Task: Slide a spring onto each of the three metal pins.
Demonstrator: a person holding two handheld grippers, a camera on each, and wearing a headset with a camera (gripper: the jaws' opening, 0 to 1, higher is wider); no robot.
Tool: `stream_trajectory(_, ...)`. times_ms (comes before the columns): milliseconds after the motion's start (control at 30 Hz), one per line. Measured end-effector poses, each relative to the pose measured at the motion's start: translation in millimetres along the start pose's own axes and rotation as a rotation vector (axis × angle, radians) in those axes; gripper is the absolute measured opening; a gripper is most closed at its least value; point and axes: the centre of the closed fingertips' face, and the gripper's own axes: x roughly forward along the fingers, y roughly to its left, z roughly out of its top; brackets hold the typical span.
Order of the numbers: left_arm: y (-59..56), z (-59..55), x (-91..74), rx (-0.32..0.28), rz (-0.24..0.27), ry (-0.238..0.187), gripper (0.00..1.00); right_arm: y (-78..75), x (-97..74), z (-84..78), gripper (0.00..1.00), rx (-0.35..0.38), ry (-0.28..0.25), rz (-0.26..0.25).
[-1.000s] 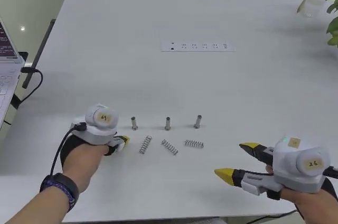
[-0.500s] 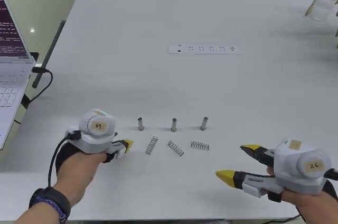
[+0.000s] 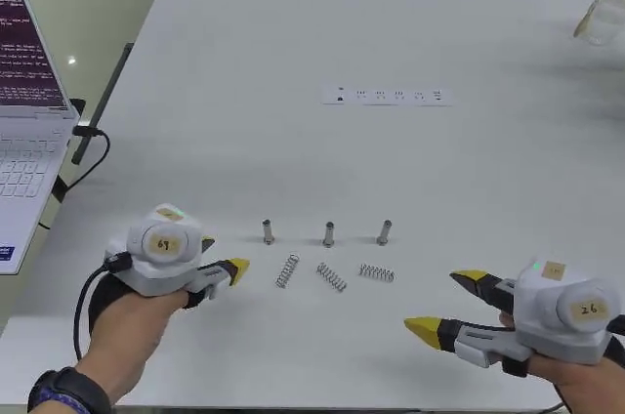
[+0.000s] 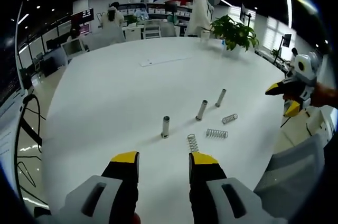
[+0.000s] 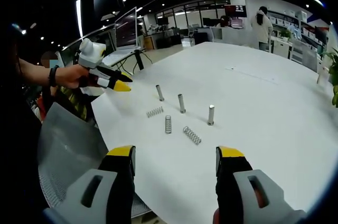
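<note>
At the far left an open laptop [image 3: 24, 92] sits beside the edge of the white tabletop [image 3: 293, 141], with a dark cable [image 3: 86, 145] hanging next to it. Your left hand [image 3: 137, 321] holds the left tongs [image 4: 164, 158] low over the near left part of the tabletop, their yellow tips pointing toward the springs. In the left gripper view the two tips stand moderately parted with nothing between them, and the nearest spring lies just beyond the right tip, not touched.

Three metal pins stand upright in a row across the near middle: the left pin [image 3: 268, 230], the middle pin [image 3: 328, 233] and the right pin [image 3: 385, 231], all bare. Just on your side of them lie three springs flat on the tabletop, each clear of the pins: the left spring [image 3: 287, 270] slanted, the middle spring [image 3: 332, 276] slanted the other way, and the right spring [image 3: 376, 273] lying nearly crosswise. Further back, past the pins, a white power strip [image 3: 388, 96] lies flat.

To the right, your right hand [image 3: 586, 390] holds the right tongs [image 3: 445, 303] near the front edge, well apart from the springs. Their yellow tips are spread wide and grip nothing. A potted plant [image 4: 235, 33] stands at the far right corner
</note>
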Motion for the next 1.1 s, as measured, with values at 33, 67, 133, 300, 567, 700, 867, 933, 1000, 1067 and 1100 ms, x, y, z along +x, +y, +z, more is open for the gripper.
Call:
stream_trajectory(33,-0.4,0.9,-1.7,0.000,-0.002,-0.005,0.32,0.1,0.1,0.1,0.60,0.000,-0.001,0.000)
stream_trajectory(67,-0.9,2.5,-3.8,0.001,-0.004,-0.016,0.33,0.3,0.2,0.2,0.60,0.001,-0.001,0.000)
stream_trajectory(133,-1.7,3.8,-7.8,0.006,-0.004,-0.025,0.34,0.0,0.4,0.6,0.60,0.002,-0.004,0.000)
stream_trajectory(300,-1.5,6.0,-17.0,0.002,-0.003,-0.051,0.36,1.0,-0.4,-0.4,0.60,0.002,-0.004,0.000)
stream_trajectory(567,-3.0,15.9,-32.7,0.012,-0.006,-0.096,0.41,0.6,-2.4,-3.4,0.60,0.003,0.000,-0.002)
stream_trajectory(700,-4.3,19.9,-38.5,0.016,-0.007,-0.113,0.43,0.4,-3.0,-3.8,0.60,0.004,-0.001,-0.004)
stream_trajectory(867,-9.2,23.5,-45.0,0.023,-0.014,-0.132,0.45,2.4,-3.0,-5.8,0.60,0.004,0.004,-0.001)
stream_trajectory(933,-10.3,24.2,-47.0,0.008,-0.022,-0.141,0.46,2.9,-2.6,-6.4,0.60,0.002,0.005,0.001)
stream_trajectory(1000,-11.8,23.5,-48.1,-0.003,-0.030,-0.143,0.48,3.1,-2.7,-6.4,0.60,0.004,0.004,0.000)
stream_trajectory(1067,-12.4,23.5,-49.6,-0.003,-0.028,-0.148,0.49,3.3,-3.0,-6.3,0.60,0.005,0.003,-0.001)
stream_trajectory(1100,-12.1,23.1,-50.4,-0.004,-0.025,-0.147,0.49,2.9,-3.2,-6.7,0.60,0.006,0.003,-0.001)
